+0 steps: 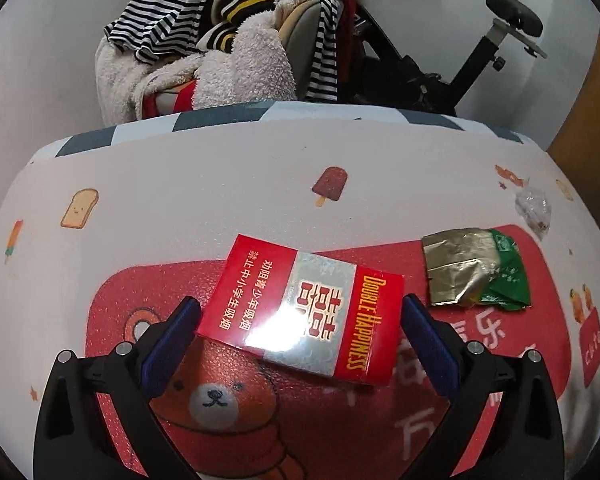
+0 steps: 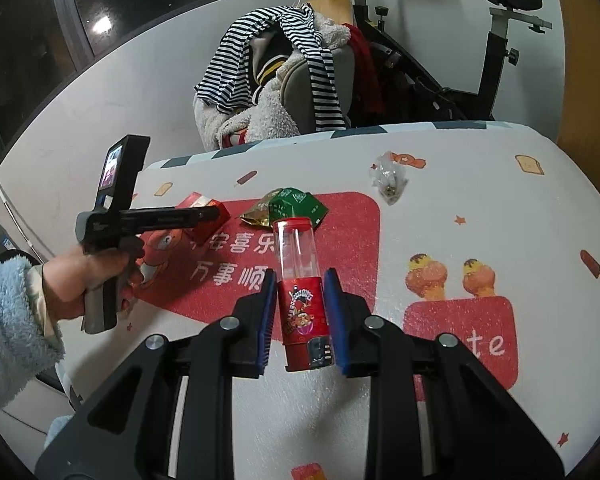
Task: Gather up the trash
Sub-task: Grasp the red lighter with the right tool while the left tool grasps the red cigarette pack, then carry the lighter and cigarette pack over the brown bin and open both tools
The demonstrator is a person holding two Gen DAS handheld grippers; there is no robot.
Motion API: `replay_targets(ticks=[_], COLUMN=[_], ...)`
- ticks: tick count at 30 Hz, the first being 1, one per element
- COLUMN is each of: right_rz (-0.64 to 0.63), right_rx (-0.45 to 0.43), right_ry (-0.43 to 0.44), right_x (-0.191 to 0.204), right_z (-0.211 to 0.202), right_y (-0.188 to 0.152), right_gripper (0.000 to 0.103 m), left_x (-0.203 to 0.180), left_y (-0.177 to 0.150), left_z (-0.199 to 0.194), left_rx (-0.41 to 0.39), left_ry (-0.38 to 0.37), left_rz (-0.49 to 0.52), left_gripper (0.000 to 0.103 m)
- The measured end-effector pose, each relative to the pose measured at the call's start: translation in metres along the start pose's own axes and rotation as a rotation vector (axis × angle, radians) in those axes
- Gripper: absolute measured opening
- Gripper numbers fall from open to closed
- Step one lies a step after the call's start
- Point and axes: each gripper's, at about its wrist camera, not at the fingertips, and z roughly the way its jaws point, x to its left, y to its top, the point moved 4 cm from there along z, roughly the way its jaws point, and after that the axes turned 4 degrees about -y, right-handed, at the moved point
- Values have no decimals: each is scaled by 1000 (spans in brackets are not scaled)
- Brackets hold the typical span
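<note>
Straddling red cigarette pack (image 1: 300, 308) mid-frame, left gripper (image 1: 302, 312) jaws wide, lined up to pinch; right gripper (image 2: 300, 292) clamps red-capped clear tube (image 2: 300, 276), lower centre, collected.

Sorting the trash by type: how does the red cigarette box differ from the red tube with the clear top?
The cigarette box is a flat cardboard rectangle; the tube is a tall cylinder with a see-through upper part. The box lies on the table between the open fingers of the left gripper, not yet gripped; the tube is clamped in the right gripper. Both are mostly red.
</note>
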Motion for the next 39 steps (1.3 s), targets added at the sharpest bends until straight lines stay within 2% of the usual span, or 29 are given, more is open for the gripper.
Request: replay_targets(ticks=[1, 8, 13, 18, 23, 32, 39], right_rz=[1, 9, 7, 4, 2, -45, -92], right_rx=[2, 13, 24, 28, 44, 81, 139], right_ry=[1, 2, 10, 22, 39, 84, 132], right_x=[0, 4, 10, 18, 27, 51, 78], right_z=[0, -4, -9, -21, -34, -64, -85], right_y=[-1, -11, -18, -28, -42, -73, -110], right_gripper=[27, 27, 27, 27, 27, 27, 27], left_x=[-1, -7, -19, -40, -46, -51, -60], left_y=[-1, -18, -38, -73, -112, -186, -227], left_z=[1, -25, -61, -103, -149, -234, -283], left_rx=[8, -20, -59, -85, -117, -208, -252], left_ry=[-3, 2, -43, -94, -164, -182, -196], left_rz=[8, 60, 71, 103, 44, -37, -69], left_gripper=[93, 92, 92, 92, 92, 92, 92])
